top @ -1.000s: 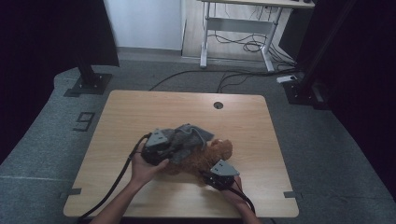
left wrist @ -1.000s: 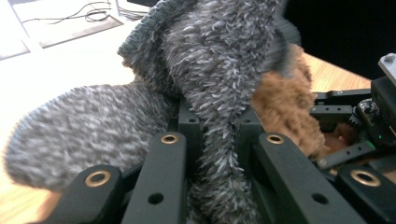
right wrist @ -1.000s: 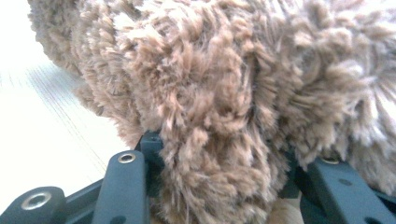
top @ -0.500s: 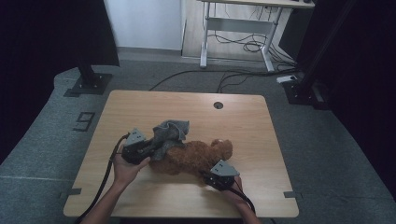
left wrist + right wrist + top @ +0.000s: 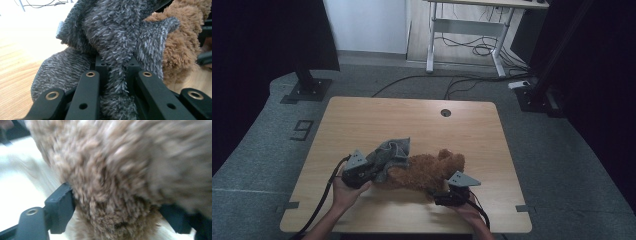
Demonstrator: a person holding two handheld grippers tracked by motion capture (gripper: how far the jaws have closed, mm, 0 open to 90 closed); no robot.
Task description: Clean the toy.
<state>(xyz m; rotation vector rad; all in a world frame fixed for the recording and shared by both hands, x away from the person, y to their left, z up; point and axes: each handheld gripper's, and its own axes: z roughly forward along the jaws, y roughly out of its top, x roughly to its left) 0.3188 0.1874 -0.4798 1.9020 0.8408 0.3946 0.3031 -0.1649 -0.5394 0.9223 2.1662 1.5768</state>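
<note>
A brown teddy bear (image 5: 427,170) lies on its side on the wooden table (image 5: 412,115), with a grey fuzzy cloth (image 5: 392,152) bunched at its left end. My left gripper (image 5: 374,172) is shut on a fold of that grey cloth (image 5: 112,32), which runs up between its jaws (image 5: 116,65); the bear (image 5: 185,37) lies just behind the cloth. At the bear's near right side, my right gripper (image 5: 442,192) has just been opening its jaws. They now stand wide, with the bear's brown fur (image 5: 125,170) bulging between them (image 5: 116,202).
A round cable hole (image 5: 445,112) sits near the table's far edge. Beyond the table stand a white desk frame (image 5: 462,30) with cables on the floor, a black stand at the left (image 5: 307,85) and another at the right (image 5: 537,95).
My left gripper has drawn the grey cloth leftward and toward the near edge, so more of the bear is uncovered. The right hand has stayed in place.
</note>
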